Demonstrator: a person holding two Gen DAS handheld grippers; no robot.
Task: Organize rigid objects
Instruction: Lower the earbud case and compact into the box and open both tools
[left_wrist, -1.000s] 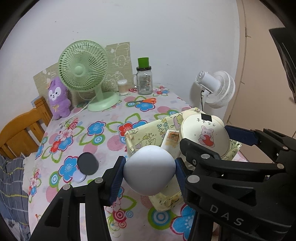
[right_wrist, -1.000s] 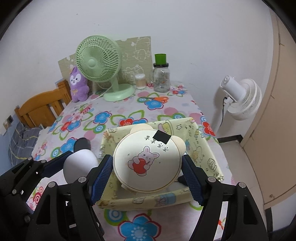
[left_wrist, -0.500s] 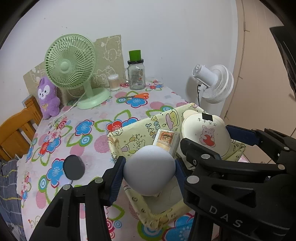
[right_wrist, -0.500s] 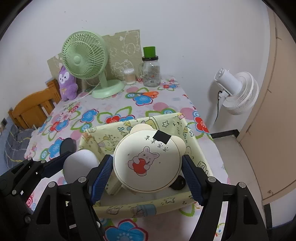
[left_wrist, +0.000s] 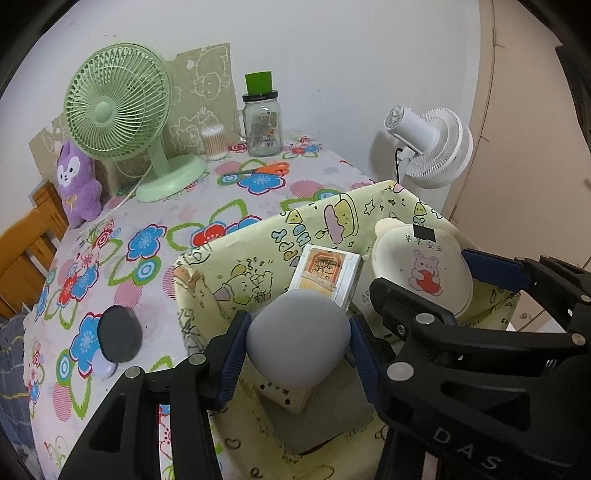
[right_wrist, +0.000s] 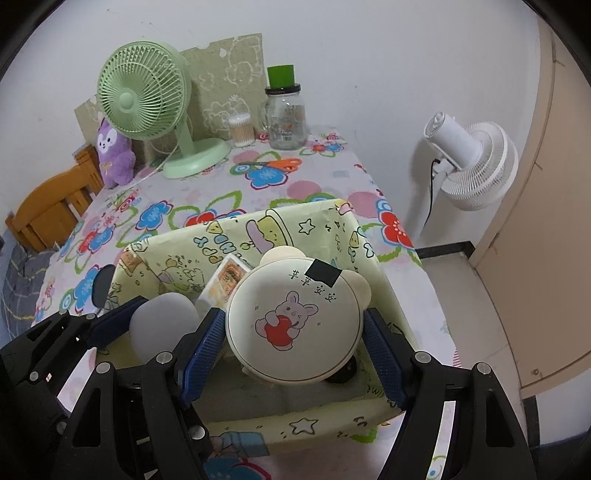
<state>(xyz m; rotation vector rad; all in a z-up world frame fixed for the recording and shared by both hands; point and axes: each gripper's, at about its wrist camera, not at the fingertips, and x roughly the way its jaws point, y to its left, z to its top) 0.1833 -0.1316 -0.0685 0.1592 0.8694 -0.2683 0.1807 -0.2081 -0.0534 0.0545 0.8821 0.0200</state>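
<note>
My left hand-held gripper (left_wrist: 298, 345) is clamped on a smooth grey egg-shaped object (left_wrist: 298, 338), its blue pads pressing both sides, the jaws at a middling width set by the object's girth. I hold it over the near-left part of the yellow cartoon-print storage box (left_wrist: 258, 254), above a small cream box with dotted holes (left_wrist: 284, 397) that sits inside. Just behind the grey object a white-framed card case (left_wrist: 325, 275) stands tilted in the box.

My right hand-held gripper (right_wrist: 295, 341) is spread wide around a round cream bear-eared container (right_wrist: 293, 325) with a bunny and a red heart on its lid and a black patch near the top. The left pad touches its edge; on the right side I cannot tell whether the pad makes contact. It hangs over the right half of the same box, with a dark item (right_wrist: 341, 371) partly showing beneath it.

On the flowered counter (left_wrist: 147, 236), just left of the box, lies a black disc (left_wrist: 120, 338) on a pale base.
</note>
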